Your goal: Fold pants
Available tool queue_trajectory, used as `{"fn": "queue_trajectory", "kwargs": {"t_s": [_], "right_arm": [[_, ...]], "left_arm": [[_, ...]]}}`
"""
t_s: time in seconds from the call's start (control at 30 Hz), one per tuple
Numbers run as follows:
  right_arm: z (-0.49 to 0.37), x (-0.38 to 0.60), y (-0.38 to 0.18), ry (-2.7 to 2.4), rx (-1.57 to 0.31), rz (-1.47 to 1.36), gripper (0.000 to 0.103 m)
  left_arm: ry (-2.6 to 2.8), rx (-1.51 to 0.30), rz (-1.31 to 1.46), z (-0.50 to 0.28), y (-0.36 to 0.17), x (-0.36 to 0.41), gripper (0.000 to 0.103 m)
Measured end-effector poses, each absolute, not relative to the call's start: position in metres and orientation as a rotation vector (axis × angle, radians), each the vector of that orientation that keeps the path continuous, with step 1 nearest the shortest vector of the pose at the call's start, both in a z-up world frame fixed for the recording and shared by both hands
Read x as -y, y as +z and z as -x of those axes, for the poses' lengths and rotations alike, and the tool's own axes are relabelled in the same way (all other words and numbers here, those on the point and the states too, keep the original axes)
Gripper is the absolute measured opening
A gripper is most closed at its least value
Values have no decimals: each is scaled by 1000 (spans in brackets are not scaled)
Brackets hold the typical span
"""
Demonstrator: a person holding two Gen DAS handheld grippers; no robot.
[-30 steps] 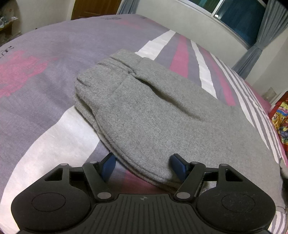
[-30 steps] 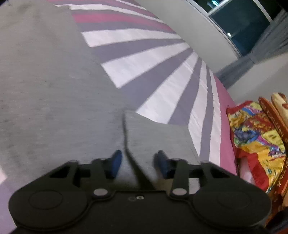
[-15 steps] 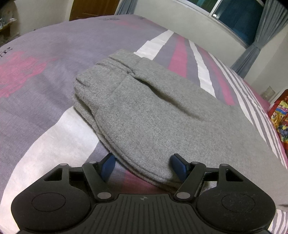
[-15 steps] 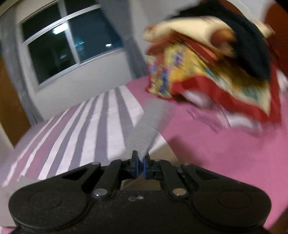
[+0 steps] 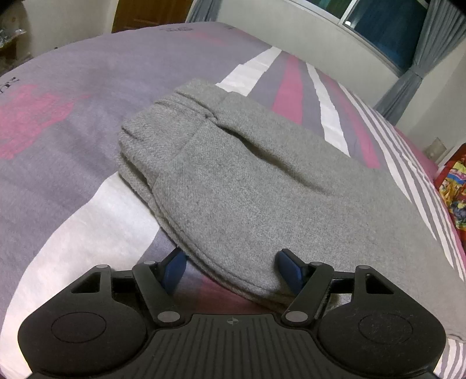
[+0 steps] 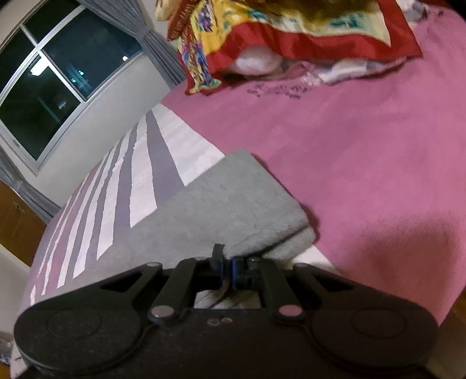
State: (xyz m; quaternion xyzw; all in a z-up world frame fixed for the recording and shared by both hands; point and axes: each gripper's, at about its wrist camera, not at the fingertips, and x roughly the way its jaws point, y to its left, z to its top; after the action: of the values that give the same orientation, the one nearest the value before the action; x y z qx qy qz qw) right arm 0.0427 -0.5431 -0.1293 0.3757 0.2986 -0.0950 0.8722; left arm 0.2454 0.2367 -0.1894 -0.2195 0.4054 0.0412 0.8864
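Observation:
Grey sweatpants (image 5: 250, 186) lie folded lengthwise on the striped bed, waistband at the far left in the left wrist view. My left gripper (image 5: 231, 269) is open, its blue fingertips (image 5: 174, 266) straddling the near edge of the pants at the hip. In the right wrist view the leg end of the pants (image 6: 221, 210) lies over the stripes and the pink cover. My right gripper (image 6: 227, 266) is shut on the hem of the grey fabric.
The bed cover (image 5: 72, 122) has purple, white and pink stripes. A colourful red and yellow blanket (image 6: 262, 38) with pillows sits at the far end. A window (image 6: 58, 73) and grey curtains line the wall. A wooden door (image 5: 145, 13) is beyond the bed.
My right gripper has closed on the pants hem and swung round to face the blanket and window. The left gripper has stayed open at the hip edge.

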Motion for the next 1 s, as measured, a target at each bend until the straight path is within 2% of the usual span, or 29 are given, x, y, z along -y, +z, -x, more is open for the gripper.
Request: {"fn": "queue_trajectory", "kwargs": {"t_s": [0.07, 0.13, 0.33, 0.37, 0.43, 0.47, 0.57, 0.63, 0.7, 0.73, 0.77, 0.8, 0.9, 1.0], "right_arm": [[-44, 551, -131, -185, -620, -847, 10], [-38, 557, -130, -194, -585, -924, 25], [-28, 568, -125, -247, -540, -1020, 30], [-23, 568, -123, -250, -524, -1015, 29], [-18, 568, -122, -257, -518, -972, 13], [-17, 567, -121, -275, -523, -946, 10], [-14, 563, -111, -215, -446, -874, 10], [-18, 564, -112, -235, -477, -852, 11], [-20, 572, -122, -298, -551, -898, 18], [-11, 578, -127, -298, -512, -963, 25], [0, 582, -128, -304, -455, -1012, 33], [11, 584, -128, -324, -405, -1045, 51], [31, 590, -135, -313, -358, -1153, 52], [24, 586, -141, -286, -422, -1187, 52]], "left_arm": [[82, -844, 456, -245, -189, -237, 70], [82, -843, 456, -244, -189, -237, 70], [83, -839, 455, -243, -189, -237, 70], [82, -837, 454, -243, -190, -236, 70], [80, -838, 452, -243, -190, -236, 71], [79, -839, 451, -243, -190, -236, 71], [79, -841, 447, -243, -189, -235, 72], [79, -842, 445, -244, -189, -234, 73], [78, -840, 443, -244, -189, -233, 74], [78, -838, 442, -243, -189, -233, 74], [77, -836, 441, -243, -189, -233, 74], [77, -834, 440, -243, -189, -233, 74], [72, -835, 433, -244, -190, -231, 78], [76, -838, 417, -245, -189, -226, 81]]}}
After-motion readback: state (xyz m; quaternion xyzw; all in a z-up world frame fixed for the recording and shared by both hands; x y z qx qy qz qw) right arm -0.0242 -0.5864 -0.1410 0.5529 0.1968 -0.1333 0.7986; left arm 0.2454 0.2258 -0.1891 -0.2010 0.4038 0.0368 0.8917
